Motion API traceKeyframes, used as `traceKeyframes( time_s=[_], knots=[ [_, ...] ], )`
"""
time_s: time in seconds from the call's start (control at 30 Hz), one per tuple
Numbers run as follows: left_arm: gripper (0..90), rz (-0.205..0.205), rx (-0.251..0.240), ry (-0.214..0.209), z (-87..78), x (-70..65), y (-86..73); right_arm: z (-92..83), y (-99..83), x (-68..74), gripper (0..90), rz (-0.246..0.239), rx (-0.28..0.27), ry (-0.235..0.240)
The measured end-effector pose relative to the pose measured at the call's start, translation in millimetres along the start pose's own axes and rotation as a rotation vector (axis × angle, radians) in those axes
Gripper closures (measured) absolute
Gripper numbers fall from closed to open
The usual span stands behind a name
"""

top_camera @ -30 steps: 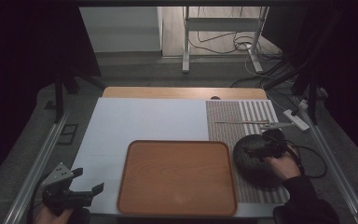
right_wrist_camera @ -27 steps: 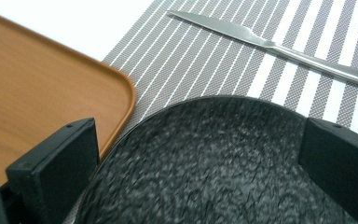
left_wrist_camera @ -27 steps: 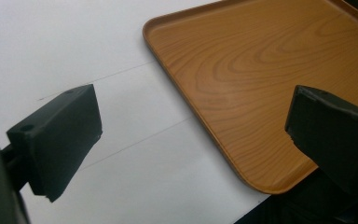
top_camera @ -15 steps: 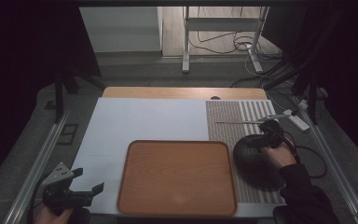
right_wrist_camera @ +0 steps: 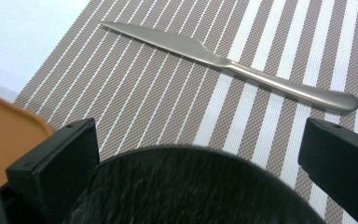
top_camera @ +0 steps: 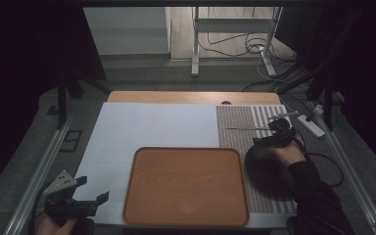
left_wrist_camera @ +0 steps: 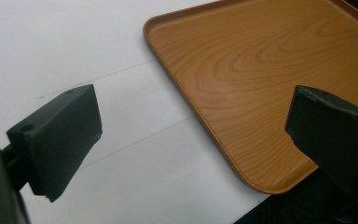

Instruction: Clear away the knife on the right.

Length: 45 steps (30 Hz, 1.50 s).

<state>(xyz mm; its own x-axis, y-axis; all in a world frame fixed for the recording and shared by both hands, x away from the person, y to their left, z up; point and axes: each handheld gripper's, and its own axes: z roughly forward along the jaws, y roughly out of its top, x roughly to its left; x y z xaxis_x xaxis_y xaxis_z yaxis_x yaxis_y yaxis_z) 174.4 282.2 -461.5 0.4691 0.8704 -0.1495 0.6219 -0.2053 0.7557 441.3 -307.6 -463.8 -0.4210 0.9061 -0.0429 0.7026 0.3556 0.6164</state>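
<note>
high: overhead, forward-down | gripper views: close, along jaws | shared: tray (top_camera: 186,186)

Left gripper (top_camera: 92,190): black body with two black block-shaped jaws and a grey three-cornered plate (top_camera: 61,181) mounted on top. In the left gripper view, each jaw is a matte black rectangular block; the left jaw carries a small round hole on its upper face.

Right gripper (top_camera: 279,128): black body, with a black cable (top_camera: 334,169) trailing from it in a loop. Its jaws match: matte black blocks with small round holes.

Right arm: dark long sleeve (top_camera: 318,196).
</note>
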Motion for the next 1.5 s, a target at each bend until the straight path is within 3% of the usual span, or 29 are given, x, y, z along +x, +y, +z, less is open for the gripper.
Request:
traceKeyframes(
  time_s=[0.53,0.63,0.8,0.87,0.97,1.1,1.13,1.17,1.27,1.5],
  knots=[
    [3.7,-0.007,-0.001,-0.005,0.0,0.9,0.0,30.0,14.9,-17.2,0.0,-0.007,0.048,-0.034],
    [3.7,-0.008,-0.001,-0.006,0.0,1.1,-0.1,31.9,16.1,-18.5,3.5,-0.014,0.048,-0.034],
    [3.7,-0.01,-0.001,-0.006,0.0,1.2,0.0,34.8,21.3,-23.5,18.5,-0.023,0.046,-0.048],
    [3.7,-0.011,-0.001,-0.007,0.0,1.3,0.0,36.6,25.6,-28.4,31.7,-0.012,0.051,-0.029],
    [3.7,-0.011,-0.002,-0.008,0.0,1.5,-0.1,39.1,28.4,-32.6,40.0,-0.006,0.061,0.003],
    [3.7,-0.014,-0.002,-0.009,0.1,1.7,0.0,44.1,33.3,-40.7,61.3,-0.003,0.076,0.028],
    [3.7,-0.014,-0.002,-0.009,0.1,1.8,0.0,45.3,35.6,-44.2,71.2,-0.012,0.077,0.034],
    [3.7,-0.014,-0.002,-0.01,0.1,1.8,0.0,45.3,35.6,-44.2,71.2,-0.012,0.077,0.034],
    [3.7,-0.014,-0.003,-0.01,0.1,1.9,-0.1,49.0,40.2,-49.4,88.6,-0.02,0.09,0.034],
    [3.7,-0.015,-0.003,-0.012,0.0,2.2,-0.2,62.1,45.4,-60.5,89.8,-0.016,0.112,0.004]
  ],
)
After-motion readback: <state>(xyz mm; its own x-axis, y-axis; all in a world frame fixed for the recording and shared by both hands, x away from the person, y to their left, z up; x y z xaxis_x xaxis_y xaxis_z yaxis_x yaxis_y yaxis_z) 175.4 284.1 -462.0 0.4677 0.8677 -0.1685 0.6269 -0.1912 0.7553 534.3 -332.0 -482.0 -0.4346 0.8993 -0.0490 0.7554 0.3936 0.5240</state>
